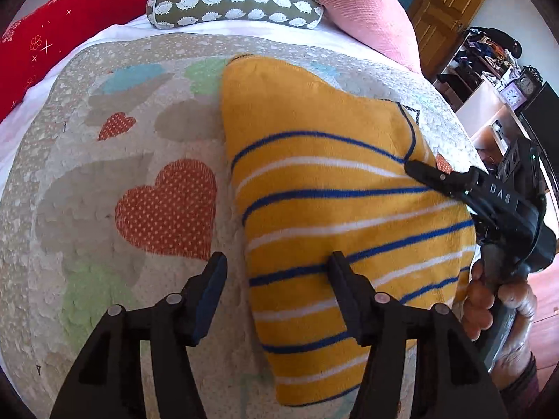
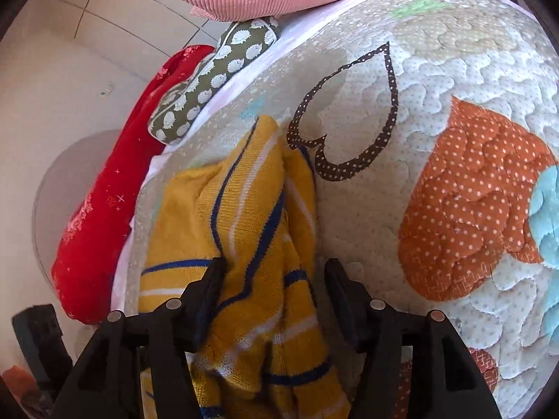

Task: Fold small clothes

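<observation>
While yellow striped garment (image 1: 335, 209) lies partly folded on quilted bed (image 1: 104, 209), left gripper (image 1: 276, 276) fingers spread astride its edge, right gripper (image 2: 274, 279) fingers spread around bunched cloth; final folds remain.

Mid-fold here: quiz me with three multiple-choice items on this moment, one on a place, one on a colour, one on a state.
1. Where does the hedgehog-print cushion lie?
A. at the far edge of the bed, between the red bedding and the pink pillow
B. on the floor
C. on top of the garment

2. What colours are the stripes on the yellow garment?
A. red and green
B. blue and white
C. black only

3. How do the left gripper jaws stand?
A. clamped on the pillow
B. shut on nothing
C. apart, astride the garment's left edge

Answers: 1 A, it sits between them; 2 B, both colours run across the yellow; 3 C, a clear gap shows between the fingers.
</observation>
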Tool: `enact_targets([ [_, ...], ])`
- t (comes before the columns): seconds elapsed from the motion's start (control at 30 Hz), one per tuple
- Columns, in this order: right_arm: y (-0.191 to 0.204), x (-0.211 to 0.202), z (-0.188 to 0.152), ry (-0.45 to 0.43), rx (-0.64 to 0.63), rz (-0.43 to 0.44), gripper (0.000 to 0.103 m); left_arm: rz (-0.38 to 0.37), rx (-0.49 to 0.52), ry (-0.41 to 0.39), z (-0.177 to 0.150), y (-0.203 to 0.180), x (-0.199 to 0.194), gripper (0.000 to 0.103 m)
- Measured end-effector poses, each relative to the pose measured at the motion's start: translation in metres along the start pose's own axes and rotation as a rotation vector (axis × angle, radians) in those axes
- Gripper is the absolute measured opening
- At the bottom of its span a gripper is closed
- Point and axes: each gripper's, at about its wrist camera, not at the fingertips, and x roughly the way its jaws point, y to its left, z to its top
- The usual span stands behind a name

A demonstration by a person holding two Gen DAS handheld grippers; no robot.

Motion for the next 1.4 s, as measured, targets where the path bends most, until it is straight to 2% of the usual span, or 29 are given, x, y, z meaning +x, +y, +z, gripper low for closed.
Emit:
enact_targets([
  [0.07,0.003,-0.019,-0.004,-0.037,0.000,-0.039,0.064,-0.006,0.007,-0.015,-0.013,0.000,-0.005,0.061],
  [0.13,0.020,-0.047,-0.010,-0.117,-0.066,-0.070,0.064,-0.010,-0.001,-0.032,-0.021,0.001,-0.008,0.062],
  [0.23,0.051,-0.078,-0.022,-0.188,-0.175,-0.025,0.064,-0.037,-0.040,-0.046,-0.038,0.005,-0.015,0.062],
  [0.33,0.072,-0.076,-0.040,-0.121,-0.240,0.069,0.064,-0.019,-0.051,-0.076,-0.051,0.001,-0.026,0.062],
  [0.43,0.075,-0.043,-0.054,-0.024,-0.272,0.045,0.063,0.033,-0.050,-0.131,-0.066,0.000,-0.046,0.062],
  [0.53,0.047,-0.027,-0.057,-0.012,-0.224,-0.002,0.047,0.098,-0.064,-0.198,-0.080,0.003,-0.071,0.062],
  [0.57,0.039,-0.028,-0.058,-0.023,-0.205,0.002,0.036,0.126,-0.071,-0.223,-0.087,0.004,-0.081,0.062],
  [0.6,0.034,-0.032,-0.060,-0.032,-0.195,0.007,0.034,0.155,-0.074,-0.254,-0.094,0.004,-0.091,0.065],
  [0.67,0.035,-0.044,-0.068,-0.048,-0.211,-0.013,0.034,0.207,-0.073,-0.322,-0.108,-0.001,-0.111,0.073],
  [0.73,0.042,-0.059,-0.084,-0.079,-0.264,-0.082,0.036,0.269,-0.072,-0.392,-0.121,-0.007,-0.126,0.079],
  [0.8,0.046,-0.074,-0.101,-0.115,-0.304,-0.140,0.042,0.314,-0.073,-0.450,-0.131,-0.012,-0.138,0.085],
  [0.93,0.040,-0.107,-0.137,-0.177,-0.304,-0.176,0.046,0.374,-0.092,-0.539,-0.151,-0.021,-0.161,0.096],
  [1.1,0.037,-0.142,-0.181,-0.249,-0.294,-0.206,0.054,0.416,-0.090,-0.618,-0.176,-0.034,-0.183,0.099],
  [1.33,0.047,-0.169,-0.228,-0.285,-0.308,-0.258,0.056,0.497,-0.055,-0.689,-0.208,-0.053,-0.205,0.103],
  [1.4,0.052,-0.177,-0.236,-0.294,-0.323,-0.263,0.057,0.498,-0.038,-0.691,-0.214,-0.058,-0.208,0.103],
])
